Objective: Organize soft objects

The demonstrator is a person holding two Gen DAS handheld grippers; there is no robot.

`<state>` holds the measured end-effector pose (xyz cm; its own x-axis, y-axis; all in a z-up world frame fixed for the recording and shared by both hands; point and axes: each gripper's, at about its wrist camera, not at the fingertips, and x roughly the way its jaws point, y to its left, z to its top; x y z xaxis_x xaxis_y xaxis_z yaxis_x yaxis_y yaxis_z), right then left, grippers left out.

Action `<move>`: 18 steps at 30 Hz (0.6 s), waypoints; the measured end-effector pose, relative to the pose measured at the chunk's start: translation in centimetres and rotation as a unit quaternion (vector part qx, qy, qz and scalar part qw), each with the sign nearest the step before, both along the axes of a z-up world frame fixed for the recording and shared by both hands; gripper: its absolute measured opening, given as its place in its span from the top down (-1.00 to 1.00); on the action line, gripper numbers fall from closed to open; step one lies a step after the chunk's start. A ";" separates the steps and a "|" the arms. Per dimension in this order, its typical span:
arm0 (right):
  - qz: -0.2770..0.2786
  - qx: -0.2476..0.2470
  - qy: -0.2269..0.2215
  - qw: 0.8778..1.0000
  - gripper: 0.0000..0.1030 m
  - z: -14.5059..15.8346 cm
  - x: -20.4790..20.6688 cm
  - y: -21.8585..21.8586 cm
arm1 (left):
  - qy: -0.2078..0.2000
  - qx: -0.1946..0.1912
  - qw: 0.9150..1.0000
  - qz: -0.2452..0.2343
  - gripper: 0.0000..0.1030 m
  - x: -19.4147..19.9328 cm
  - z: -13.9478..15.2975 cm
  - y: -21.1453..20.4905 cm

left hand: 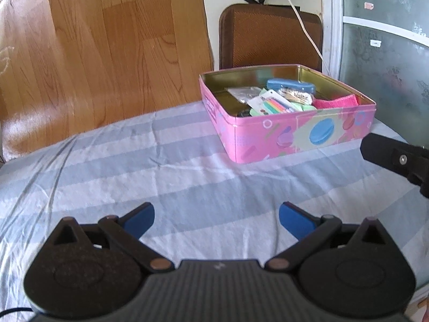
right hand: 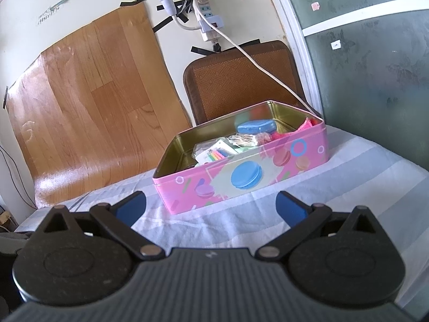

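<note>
A pink macaron-print tin (left hand: 300,136) stands open on the striped cloth, also in the right wrist view (right hand: 241,177). Inside lie a blue case (left hand: 291,86), a pink soft cloth (left hand: 336,102), a pack of coloured sticks (left hand: 270,104) and other small items. My left gripper (left hand: 216,218) is open and empty, low over the cloth, short of the tin. My right gripper (right hand: 211,206) is open and empty, close in front of the tin; part of it shows at the right edge of the left wrist view (left hand: 396,158).
The table is covered by a blue, white and lilac striped cloth (left hand: 161,166). A brown woven chair back (right hand: 241,80) stands behind the tin. A white cable (right hand: 254,61) runs from a wall power strip (right hand: 209,21) down past the tin. A glass door (right hand: 375,67) is at right.
</note>
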<state>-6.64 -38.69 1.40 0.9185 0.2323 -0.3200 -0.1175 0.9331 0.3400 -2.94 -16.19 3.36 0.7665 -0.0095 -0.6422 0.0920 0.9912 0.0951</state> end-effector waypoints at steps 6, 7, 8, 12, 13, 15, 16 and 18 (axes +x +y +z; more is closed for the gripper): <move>-0.001 0.001 0.004 1.000 -1.00 -0.3 0.0 0.1 | 0.019 -0.008 1.000 -0.002 -0.99 0.1 -0.5 -0.2; -0.002 0.001 0.005 1.000 -1.00 -0.3 0.0 0.2 | 0.020 -0.008 1.000 -0.003 -0.99 0.1 -0.5 -0.2; -0.002 0.001 0.005 1.000 -1.00 -0.3 0.0 0.2 | 0.020 -0.008 1.000 -0.003 -0.99 0.1 -0.5 -0.2; -0.003 0.001 0.005 1.000 -1.00 -0.3 0.0 0.2 | 0.023 -0.008 1.000 -0.002 -0.99 0.2 -0.6 -0.3; -0.003 0.001 0.005 1.000 -1.00 -0.3 0.0 0.2 | 0.024 -0.008 1.000 -0.003 -0.99 0.2 -0.6 -0.3; -0.004 0.001 0.006 1.000 -1.00 -0.4 -0.1 0.3 | 0.026 -0.009 1.000 -0.003 -0.99 0.2 -0.7 -0.3; -0.004 0.001 0.006 1.000 -1.00 -0.4 -0.1 0.3 | 0.027 -0.009 1.000 -0.003 -0.99 0.2 -0.7 -0.3; -0.003 0.001 0.006 1.000 -1.00 -0.4 0.0 0.3 | 0.028 -0.009 1.000 -0.003 -0.99 0.3 -0.7 -0.4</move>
<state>-6.67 -38.40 1.01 0.9161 0.2265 -0.3309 -0.1067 0.9331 0.3434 -2.67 -16.54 2.61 0.7287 -0.0272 -0.6843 0.1034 0.9921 0.0707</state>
